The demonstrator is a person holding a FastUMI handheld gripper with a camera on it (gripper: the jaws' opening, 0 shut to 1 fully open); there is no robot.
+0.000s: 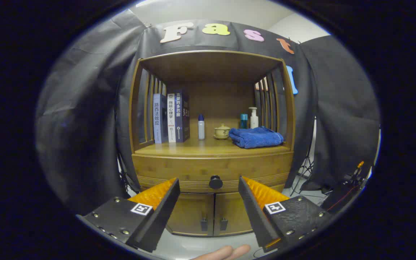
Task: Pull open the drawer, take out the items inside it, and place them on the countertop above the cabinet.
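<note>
A wooden cabinet stands ahead of me, its drawer closed under the countertop. The drawer's round dark knob sits between my two fingertips, a short way beyond them. My gripper is open, with nothing between its fingers. The drawer's contents are hidden behind its front.
On the countertop stand three upright books, a small white bottle, a lidded ceramic cup, a folded blue towel, a teal bottle and a pump bottle. Two lower doors are closed. A person's fingers show below.
</note>
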